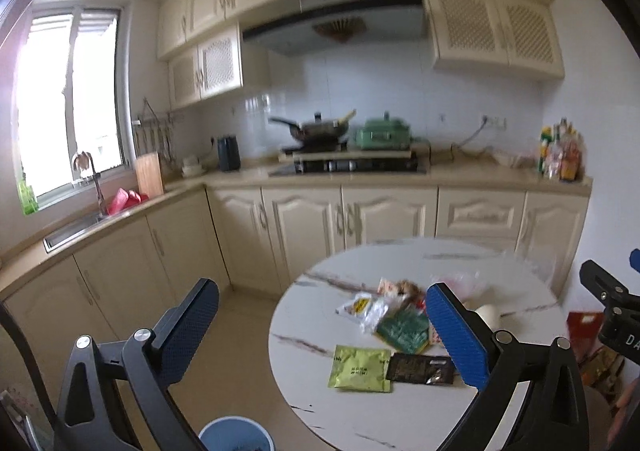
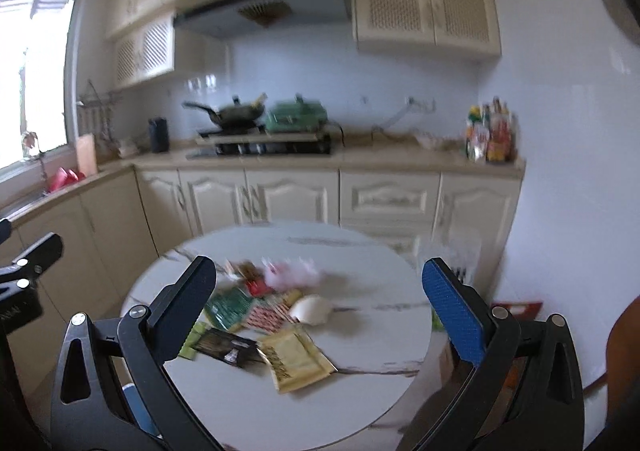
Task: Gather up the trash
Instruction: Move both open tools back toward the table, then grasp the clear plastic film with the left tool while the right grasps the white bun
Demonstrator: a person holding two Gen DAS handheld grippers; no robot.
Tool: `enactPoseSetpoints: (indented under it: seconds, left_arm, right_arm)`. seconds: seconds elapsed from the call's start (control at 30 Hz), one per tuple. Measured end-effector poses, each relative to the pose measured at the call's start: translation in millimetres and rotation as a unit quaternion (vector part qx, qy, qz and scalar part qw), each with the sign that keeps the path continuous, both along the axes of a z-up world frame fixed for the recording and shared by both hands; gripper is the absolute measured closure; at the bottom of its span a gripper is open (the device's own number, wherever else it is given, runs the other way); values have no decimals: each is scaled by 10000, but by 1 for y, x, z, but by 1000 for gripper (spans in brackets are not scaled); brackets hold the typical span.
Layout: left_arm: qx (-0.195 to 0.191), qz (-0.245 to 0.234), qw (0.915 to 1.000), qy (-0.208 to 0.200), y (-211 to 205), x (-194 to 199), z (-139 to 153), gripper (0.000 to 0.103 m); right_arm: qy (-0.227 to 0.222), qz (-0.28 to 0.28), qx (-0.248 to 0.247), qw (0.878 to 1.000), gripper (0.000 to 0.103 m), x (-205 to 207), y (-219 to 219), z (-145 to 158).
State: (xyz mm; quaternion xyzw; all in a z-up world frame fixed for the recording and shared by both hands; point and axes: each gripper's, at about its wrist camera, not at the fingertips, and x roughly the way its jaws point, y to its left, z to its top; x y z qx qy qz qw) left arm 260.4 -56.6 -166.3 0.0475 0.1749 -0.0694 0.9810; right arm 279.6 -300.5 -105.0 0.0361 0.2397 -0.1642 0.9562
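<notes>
You were at the approach step: both grippers were up above the round marble table (image 1: 400,423), nothing picked yet. Your left gripper (image 1: 322,335) had its jaws spread wide and empty, and your right gripper (image 2: 320,309) was the same, wide and holding nothing. The trash sat in a loose cluster on the table top. In the left wrist view the lime-green packet (image 1: 360,369) lay at about 6 o'clock of the pile, with the black sachet (image 1: 420,368) touching its right edge; the dark green wrapper (image 1: 404,329) was just behind them, the clear bag with a yellow label (image 1: 366,309) at 10 o'clock, and a paper cup (image 1: 489,314) on its side at 3 o'clock, partly behind your right finger. The right wrist view also showed a gold packet (image 2: 294,357) nearest you at 5 o'clock, a red-and-white patterned wrapper (image 2: 266,315) mid-pile, and a pink crumpled bag (image 2: 292,274) at 12 o'clock; motion blur kept finer detail unreadable. The blue bin (image 1: 236,435) was on the floor at the table's 7 o'clock, low in the left view. My read: next move was to drop one gripper onto a near-edge flat packet, lime-green for the left or gold for the right. Flat foil on a smooth top likely needs a low, angled pinch at an edge, or a slide to the table rim first. Overlapping pieces could drag along.
</notes>
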Motion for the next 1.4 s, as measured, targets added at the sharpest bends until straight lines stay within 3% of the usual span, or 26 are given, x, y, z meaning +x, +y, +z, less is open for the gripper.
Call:
enactPoseSetpoints:
  seconds: [0.17, 0.33, 0.43, 0.57, 0.77, 0.87, 0.93, 1.0, 1.23, 1.33, 1.4]
  left_arm:
    - [74, -80, 9975, 704, -10, 65, -25, 1]
    - [276, -154, 9928, 1156, -23, 128, -38, 1]
    - [340, -197, 9893, 1406, -45, 200, -19, 1]
    - [327, -277, 9837, 1749, -51, 249, -29, 1]
    - [391, -537, 9761, 2069, -63, 284, -51, 1]
    - [238, -767, 9695, 2317, -69, 305, -62, 1]
    - [204, -866, 9649, 2471, -74, 319, -70, 1]
    - [199, -901, 9626, 2546, -78, 330, -74, 1]
    - [156, -1087, 9552, 2747, -96, 368, -88, 2]
    - [187, -1013, 9543, 2804, -97, 379, -94, 12]
    - [32, -992, 9504, 2948, -93, 387, -99, 43]
  right_arm:
    - [776, -139, 281, 9965, 0, 51, -31, -63]
    - [1467, -166, 489, 9878, 0, 97, -52, -121]
    - [1812, -101, 687, 9810, 0, 125, -64, -152]
    - [2101, 34, 891, 9736, 0, 153, -72, -178]
    - [2332, 228, 867, 9683, 4, 173, -72, -196]
    - [2408, 323, 948, 9654, 21, 175, -75, -204]
    - [2349, 418, 1069, 9652, 39, 174, -76, -204]
    - [2381, 432, 933, 9658, 40, 172, -74, -205]
    - [2173, 379, 1139, 9687, 42, 167, -90, -199]
    - [2135, 361, 1202, 9689, 42, 164, -95, -197]
    - [2109, 359, 1227, 9691, 42, 163, -96, -195]
